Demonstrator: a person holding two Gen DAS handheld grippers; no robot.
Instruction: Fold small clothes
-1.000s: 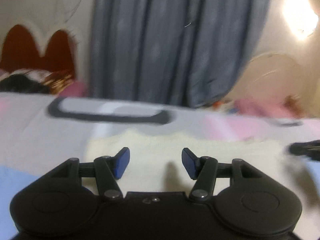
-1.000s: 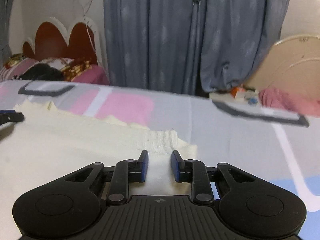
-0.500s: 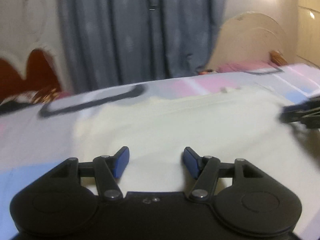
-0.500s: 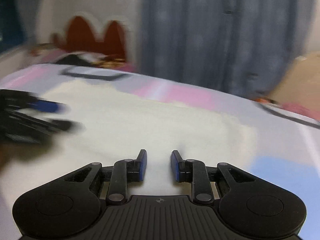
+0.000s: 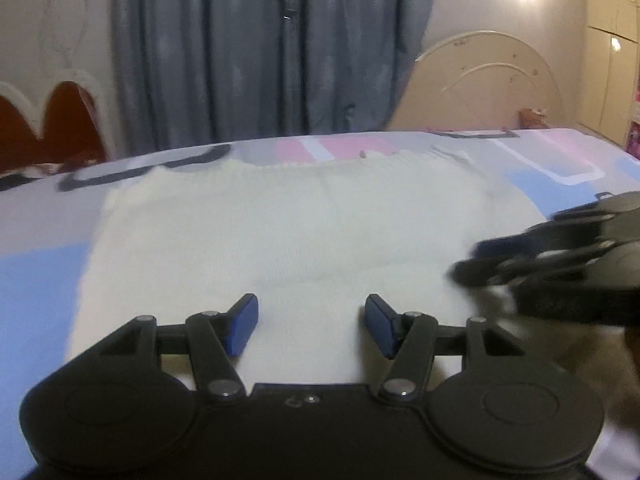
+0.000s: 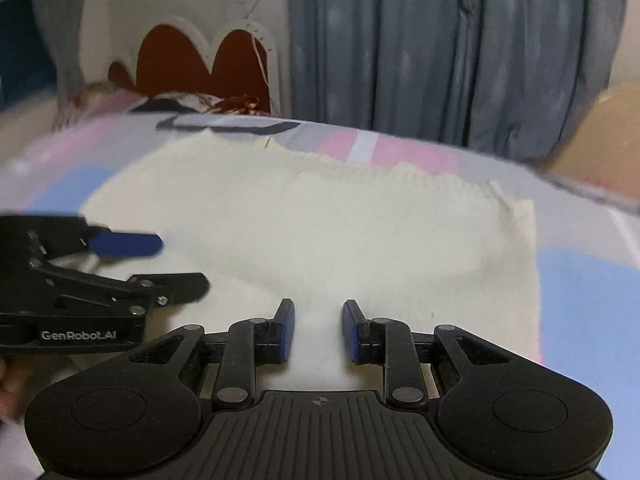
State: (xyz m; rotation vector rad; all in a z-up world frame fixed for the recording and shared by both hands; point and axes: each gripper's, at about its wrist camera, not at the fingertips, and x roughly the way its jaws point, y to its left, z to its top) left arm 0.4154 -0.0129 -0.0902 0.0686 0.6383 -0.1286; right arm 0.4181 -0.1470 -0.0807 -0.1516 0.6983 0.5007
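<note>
Repositioning, and a quick one. Half a second back, both views smeared mid-swing; now settled and looking straight across the cream knit [image 5: 288, 232]. Spread flat on the patterned bedsheet [image 5: 40, 280], ribbed edge [image 6: 420, 184] at the far side toward the grey curtain [image 5: 240, 60], right-hand corner of that edge slightly curled.

Left gripper [image 5: 311, 322] low over the near part of the knit, blue pads thrown wide apart, nothing between them but flat fabric below. Same wide spread as a second ago, so no grab attempted on the way round. Right gripper [image 6: 319, 330] just beside it, to its right, also over the near part. Jaws parted more narrowly, gap unchanged from a second ago, holding nothing. No longer nosing at the ribbed trim as before; pulled away from it and turned to face across the body of the garment.

Meaning for the task, as a judgement: smoothing and lining-up done, fold itself not yet begun. Both tools side by side at one edge, free and ready, probably set to pinch that edge and carry it over toward the ribbing. Worth watching: thin single layer lying tight on the sheet, easy to pinch bedsheet along with it, and the two grippers close enough to clash.
</note>
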